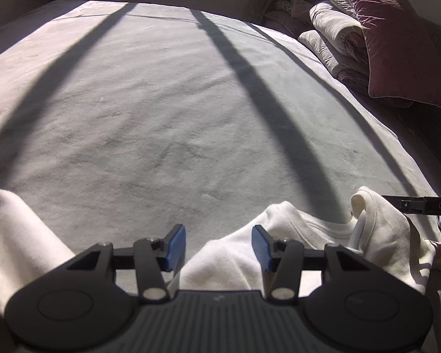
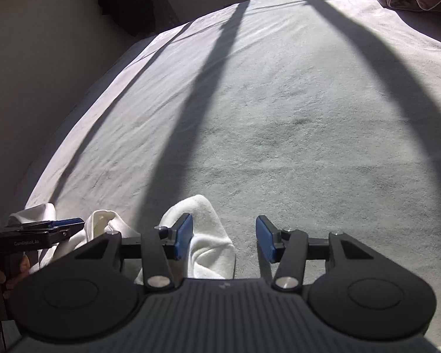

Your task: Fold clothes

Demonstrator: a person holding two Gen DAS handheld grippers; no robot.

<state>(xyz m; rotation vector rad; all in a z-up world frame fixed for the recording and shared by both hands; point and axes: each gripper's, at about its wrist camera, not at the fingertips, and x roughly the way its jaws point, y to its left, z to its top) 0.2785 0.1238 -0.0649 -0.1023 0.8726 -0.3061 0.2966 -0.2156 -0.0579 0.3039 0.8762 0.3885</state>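
Observation:
A white T-shirt lies crumpled at the near edge of the grey bed; its collar faces up, and another white part lies at the left. My left gripper is open just above the shirt's near fold, holding nothing. In the right wrist view the shirt lies under the left finger of my right gripper, which is open and empty. The left gripper also shows in the right wrist view, over the shirt. The right gripper's tip shows in the left wrist view.
A dusky pink pillow and folded cream quilts are stacked at the bed's far right. Long dark shadow bands cross the bedspread. A wall runs along the bed's left side.

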